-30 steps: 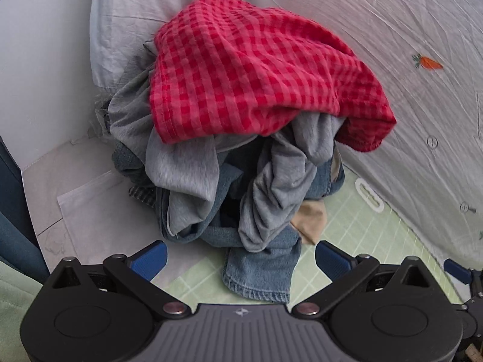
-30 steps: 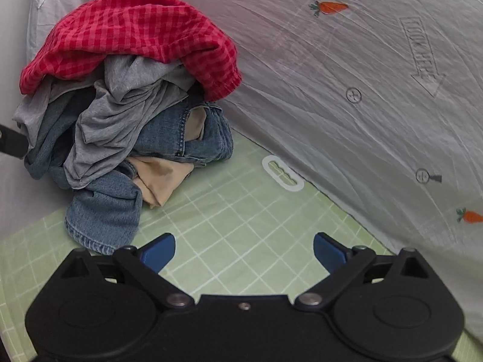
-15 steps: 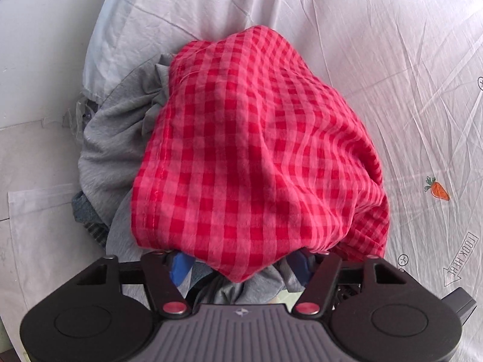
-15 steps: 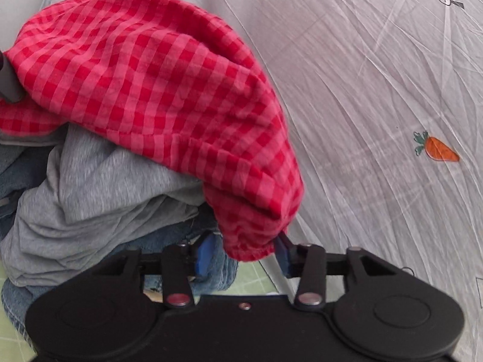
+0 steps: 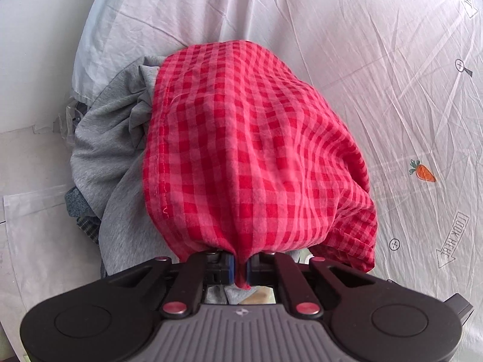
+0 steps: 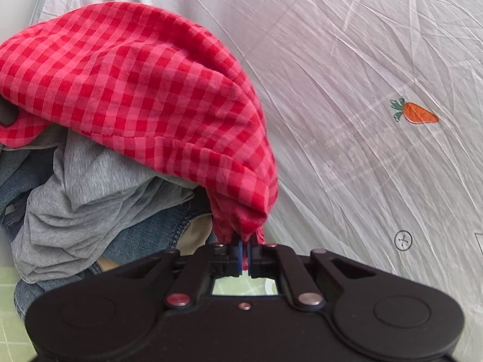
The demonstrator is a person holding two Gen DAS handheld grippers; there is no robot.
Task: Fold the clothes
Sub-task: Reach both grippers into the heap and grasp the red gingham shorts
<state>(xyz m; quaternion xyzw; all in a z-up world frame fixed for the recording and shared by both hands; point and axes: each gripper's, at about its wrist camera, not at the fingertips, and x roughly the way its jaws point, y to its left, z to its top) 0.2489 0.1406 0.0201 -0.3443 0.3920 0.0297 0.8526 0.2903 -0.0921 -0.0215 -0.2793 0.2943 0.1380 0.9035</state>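
Note:
A red checked garment (image 5: 250, 157) lies on top of a heap of clothes. My left gripper (image 5: 240, 268) is shut on its near hem, and a tongue of the cloth hangs down between the blue pads. In the right wrist view the same red checked garment (image 6: 145, 90) drapes from the upper left, and my right gripper (image 6: 245, 256) is shut on its bunched lower right corner. Under it lie a grey garment (image 6: 90, 193) and blue jeans (image 6: 169, 229). The grey garment (image 5: 99, 157) also shows at the left of the heap.
A creased white sheet (image 5: 392, 75) printed with carrots, arrows and cross marks rises behind and to the right of the heap. A green gridded mat (image 6: 9, 304) shows at the lower left of the right wrist view. A pale flat surface (image 5: 30, 226) lies left of the heap.
Both grippers have moved up to the heap and gone from open to shut on the red checked garment, left on the near hem, right on the lower right corner.

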